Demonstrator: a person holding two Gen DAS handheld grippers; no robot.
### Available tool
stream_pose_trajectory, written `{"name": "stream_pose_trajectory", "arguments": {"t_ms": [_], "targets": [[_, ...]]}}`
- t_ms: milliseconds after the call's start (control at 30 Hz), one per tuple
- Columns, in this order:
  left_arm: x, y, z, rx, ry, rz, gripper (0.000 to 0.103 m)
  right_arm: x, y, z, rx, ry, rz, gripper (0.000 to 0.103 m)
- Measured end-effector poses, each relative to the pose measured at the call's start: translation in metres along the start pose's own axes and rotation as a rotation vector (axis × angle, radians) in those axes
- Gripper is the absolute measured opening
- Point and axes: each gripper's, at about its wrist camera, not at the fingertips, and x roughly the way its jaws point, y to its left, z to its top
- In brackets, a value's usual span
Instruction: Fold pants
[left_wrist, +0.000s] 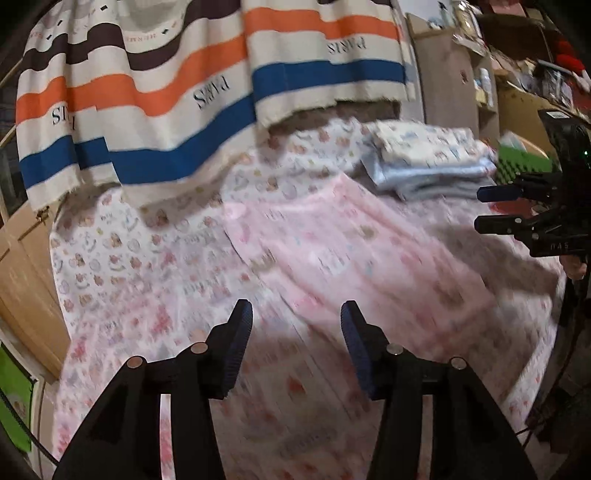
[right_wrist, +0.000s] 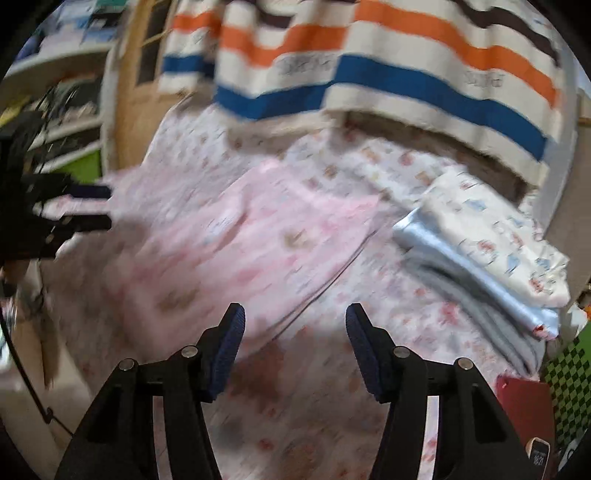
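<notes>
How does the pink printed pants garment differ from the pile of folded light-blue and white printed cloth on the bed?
The pink printed pants lie spread in one flat layer; the pile of folded light-blue and white printed cloth is stacked thick. The pants lie mid-bed; the pile sits at the far right side. Both rest on the printed bedsheet, untouched by either gripper.

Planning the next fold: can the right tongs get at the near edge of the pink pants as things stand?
Probably yes. The right tongs stand open and empty, and the pink pants lie flat on the printed sheet just ahead, nothing covering that edge. The folded stack sits off to the side.
</notes>
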Motion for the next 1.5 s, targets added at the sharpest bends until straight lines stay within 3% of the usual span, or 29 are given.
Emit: {"name": "stream_pose_trajectory", "arguments": {"t_ms": [200,400,633,733,967,1033,1100,1133,1233,1267,1333,1367,1400,1500], "targets": [[0.047,0.035,0.067,-0.087,-0.031,-0.018,0.053,0.048,-0.052,0.058,0.246,-0.006,0.129,0.059],[0.133,0.081,0.111,-0.194,0.102,-0.052,0.053,0.140,-0.093,0.097,0.381,0.108,0.150,0.059],[0.224,0.128,0.117,-0.262,0.265,-0.030,0.053,0.225,-0.117,0.113,0.472,0.258,0.103,0.059],[0.253,0.145,0.116,-0.333,0.322,-0.071,0.053,0.250,-0.127,0.111,0.516,0.296,0.090,0.059],[0.295,0.163,0.123,-0.384,0.369,-0.109,0.053,0.296,-0.145,0.105,0.587,0.333,0.086,0.059],[0.304,0.170,0.122,-0.414,0.376,-0.126,0.052,0.306,-0.147,0.104,0.604,0.340,0.106,0.056],[0.314,0.174,0.121,-0.434,0.381,-0.154,0.051,0.310,-0.148,0.102,0.616,0.335,0.138,0.042],[0.317,0.175,0.120,-0.450,0.377,-0.183,0.051,0.311,-0.149,0.102,0.616,0.331,0.147,0.041],[0.324,0.172,0.118,-0.485,0.385,-0.264,0.040,0.315,-0.148,0.103,0.616,0.316,0.177,0.039],[0.325,0.169,0.117,-0.475,0.388,-0.268,0.036,0.317,-0.148,0.103,0.617,0.315,0.202,0.034],[0.329,0.165,0.115,-0.467,0.401,-0.260,0.017,0.321,-0.146,0.103,0.627,0.321,0.239,0.024],[0.331,0.164,0.114,-0.473,0.406,-0.264,0.003,0.323,-0.145,0.103,0.634,0.325,0.247,0.013],[0.331,0.164,0.114,-0.480,0.402,-0.269,0.003,0.324,-0.145,0.102,0.643,0.324,0.257,0.007],[0.318,0.168,0.119,-0.466,0.341,-0.246,0.002,0.315,-0.145,0.104,0.626,0.283,0.255,0.006]]}}
